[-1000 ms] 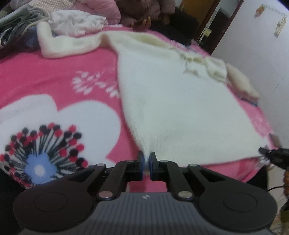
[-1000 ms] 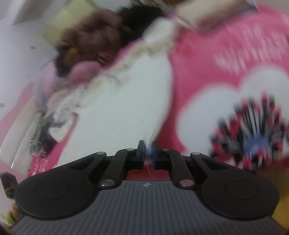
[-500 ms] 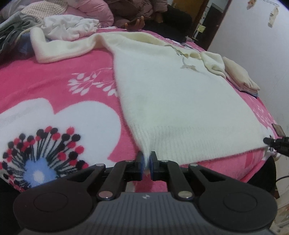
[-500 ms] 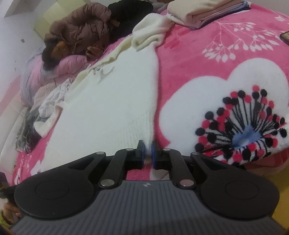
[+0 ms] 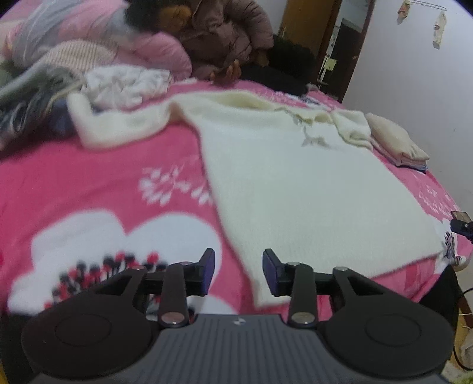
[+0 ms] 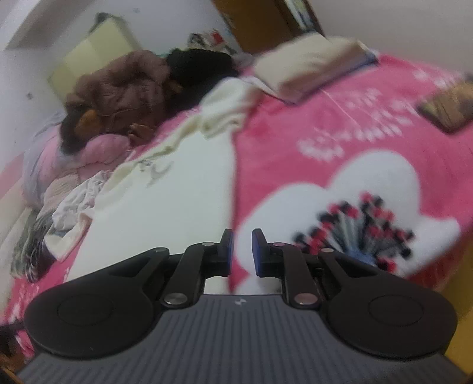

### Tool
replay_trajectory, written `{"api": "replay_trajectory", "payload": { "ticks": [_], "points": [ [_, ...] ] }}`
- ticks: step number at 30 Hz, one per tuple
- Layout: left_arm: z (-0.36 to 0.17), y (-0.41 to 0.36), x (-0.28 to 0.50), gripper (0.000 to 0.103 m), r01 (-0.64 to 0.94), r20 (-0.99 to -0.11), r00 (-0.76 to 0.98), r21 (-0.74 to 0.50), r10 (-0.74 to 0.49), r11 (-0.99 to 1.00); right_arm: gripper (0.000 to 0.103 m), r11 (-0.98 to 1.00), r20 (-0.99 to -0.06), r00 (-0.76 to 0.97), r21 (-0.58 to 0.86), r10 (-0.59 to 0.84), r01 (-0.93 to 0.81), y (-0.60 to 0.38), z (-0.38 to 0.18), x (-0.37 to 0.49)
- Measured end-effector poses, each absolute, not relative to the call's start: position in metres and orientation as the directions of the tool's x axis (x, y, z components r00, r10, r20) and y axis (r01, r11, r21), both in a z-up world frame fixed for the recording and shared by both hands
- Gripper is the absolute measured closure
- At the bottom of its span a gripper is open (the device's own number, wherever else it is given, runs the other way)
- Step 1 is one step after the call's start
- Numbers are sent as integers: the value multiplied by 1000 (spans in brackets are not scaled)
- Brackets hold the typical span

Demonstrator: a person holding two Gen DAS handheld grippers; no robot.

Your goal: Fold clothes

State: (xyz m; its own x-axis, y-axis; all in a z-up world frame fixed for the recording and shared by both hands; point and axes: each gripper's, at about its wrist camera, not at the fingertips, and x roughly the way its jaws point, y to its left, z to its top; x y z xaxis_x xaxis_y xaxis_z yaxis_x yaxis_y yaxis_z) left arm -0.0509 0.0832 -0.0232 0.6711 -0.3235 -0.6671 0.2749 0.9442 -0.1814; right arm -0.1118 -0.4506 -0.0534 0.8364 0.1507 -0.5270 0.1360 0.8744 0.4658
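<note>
Cream sweater [image 5: 298, 189] flat on pink bed [image 5: 88, 177], hem nearest me. My left gripper [image 5: 238, 270] just opened, jaws apart over near-left hem corner, not pinching. My right gripper [image 6: 241, 251] just parted slightly above near-right hem edge, nothing clamped.

A bed under a bright pink fleece blanket [image 5: 88, 183] printed with white hearts and dotted flowers fills the room. Plain white walls [image 5: 414, 73] rise behind it, with a brown wooden door frame [image 5: 298, 26] in the far corner and a pale yellow cabinet [image 6: 91, 56] beyond the bed.
</note>
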Motion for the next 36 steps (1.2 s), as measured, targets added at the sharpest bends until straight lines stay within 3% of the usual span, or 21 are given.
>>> {"api": "replay_trajectory", "payload": {
  "ticks": [6, 14, 18, 36],
  "points": [
    [-19, 53, -38, 57, 324, -628, 693, -167, -354, 931, 90, 947, -517, 842, 321, 157, 20, -404, -52, -88],
    [-56, 3, -19, 54, 364, -717, 638, -40, -281, 930, 90, 984, -540, 823, 129, 174, -123, -350, -67, -61],
    [-63, 0, -23, 52, 367, -713, 648, -17, -268, 930, 89, 990, -570, 810, 59, 140, -129, -340, -88, -60],
    [-63, 0, -19, 47, 357, -714, 646, -29, -269, 934, 88, 986, -559, 813, 130, 160, -104, -344, -95, -64]
  ]
}}
